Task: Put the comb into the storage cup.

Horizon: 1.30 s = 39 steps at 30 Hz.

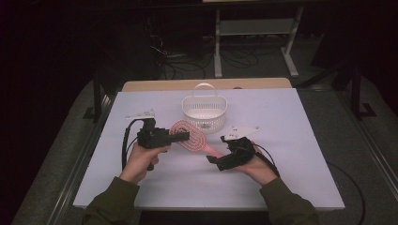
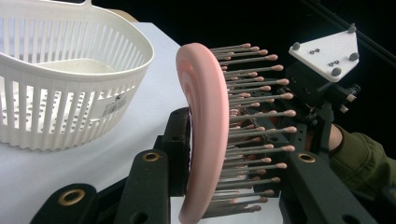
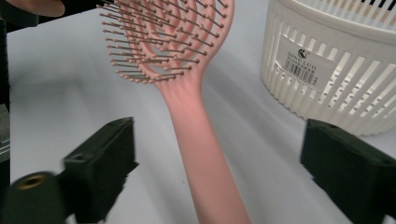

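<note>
The right hand-held gripper (image 1: 220, 158), nearest, has its jaws spread wide around the pink hairbrush (image 1: 193, 138) handle without touching it. The left hand-held gripper (image 1: 180, 136) pinches the brush head, held above the table (image 1: 291, 164) just in front of the white basket (image 1: 204, 112).

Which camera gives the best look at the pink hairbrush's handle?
The right gripper view: the hairbrush's handle runs full length between the open fingers. The high view shows it small, beside the right gripper. The left gripper view shows the head's rim and bristles.
</note>
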Each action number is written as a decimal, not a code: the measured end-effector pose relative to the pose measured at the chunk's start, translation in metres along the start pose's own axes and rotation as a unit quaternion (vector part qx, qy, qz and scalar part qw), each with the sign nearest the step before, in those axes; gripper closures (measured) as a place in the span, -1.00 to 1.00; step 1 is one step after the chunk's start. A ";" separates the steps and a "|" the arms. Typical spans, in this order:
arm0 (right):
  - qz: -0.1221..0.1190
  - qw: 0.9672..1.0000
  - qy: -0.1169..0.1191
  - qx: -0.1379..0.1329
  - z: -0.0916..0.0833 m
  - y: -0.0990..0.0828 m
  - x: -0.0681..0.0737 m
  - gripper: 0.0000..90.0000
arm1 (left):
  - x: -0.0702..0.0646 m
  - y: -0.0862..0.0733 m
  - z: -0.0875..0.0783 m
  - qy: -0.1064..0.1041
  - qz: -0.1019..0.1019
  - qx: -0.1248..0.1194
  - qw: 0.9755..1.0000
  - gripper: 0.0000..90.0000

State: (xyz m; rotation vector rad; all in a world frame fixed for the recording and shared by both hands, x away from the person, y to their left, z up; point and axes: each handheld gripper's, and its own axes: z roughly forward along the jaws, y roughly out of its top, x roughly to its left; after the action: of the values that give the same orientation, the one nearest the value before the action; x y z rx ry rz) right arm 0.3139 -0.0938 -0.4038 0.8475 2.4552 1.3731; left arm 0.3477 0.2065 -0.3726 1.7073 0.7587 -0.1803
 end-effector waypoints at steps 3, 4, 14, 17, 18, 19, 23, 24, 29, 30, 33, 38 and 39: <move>0.006 1.000 0.003 0.008 -0.001 -0.003 -0.001 -0.99 | 0.000 0.000 -0.001 0.001 -0.001 -0.001 1.000 0.43; 0.006 1.000 0.002 0.007 -0.002 -0.004 -0.001 -1.00 | 0.000 0.000 -0.001 0.002 -0.002 -0.002 1.000 0.43; 0.021 1.000 -0.013 0.000 -0.018 -0.016 -0.007 -1.00 | 0.001 0.001 -0.004 0.002 -0.003 -0.007 1.000 0.43; 0.025 1.000 -0.019 -0.002 -0.023 -0.022 -0.009 -1.00 | 0.002 0.001 -0.004 0.001 -0.003 -0.007 1.000 0.43; 0.025 0.999 -0.022 -0.001 -0.025 -0.024 -0.011 -1.00 | 0.002 0.001 -0.004 0.000 -0.004 -0.007 1.000 0.43; 0.028 0.999 -0.024 -0.002 -0.026 -0.026 -0.011 -1.00 | 0.002 0.001 -0.003 0.000 -0.004 -0.007 1.000 0.43; 0.038 0.999 -0.033 -0.012 -0.036 -0.034 -0.015 -1.00 | 0.002 0.000 -0.002 0.002 -0.002 -0.003 1.000 0.43; 0.042 0.998 -0.035 -0.015 -0.038 -0.037 -0.015 -1.00 | 0.002 0.000 -0.002 0.003 -0.003 -0.004 1.000 0.43; 0.059 0.997 -0.041 -0.027 -0.048 -0.048 -0.018 -1.00 | 0.002 0.001 -0.005 0.004 -0.005 -0.010 1.000 0.43; 0.061 0.997 -0.042 -0.028 -0.050 -0.050 -0.018 -1.00 | 0.002 0.001 -0.006 0.005 -0.004 -0.011 1.000 0.43; 0.058 0.997 -0.048 -0.025 -0.053 -0.058 -0.019 -1.00 | 0.002 0.002 -0.008 0.005 -0.004 -0.012 1.000 0.43; 0.058 0.997 -0.054 -0.011 -0.057 -0.070 -0.020 -1.00 | 0.003 0.002 -0.009 0.004 -0.003 -0.013 1.000 0.43; 0.055 0.997 -0.056 -0.007 -0.057 -0.072 -0.020 -1.00 | 0.003 0.003 -0.009 0.005 -0.002 -0.013 1.000 0.43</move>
State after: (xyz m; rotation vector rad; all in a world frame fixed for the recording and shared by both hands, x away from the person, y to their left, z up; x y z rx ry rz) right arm 0.2779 -0.1753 -0.4348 1.0404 2.3440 1.3361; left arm 0.3493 0.2158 -0.3692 1.6827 0.7688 -0.1650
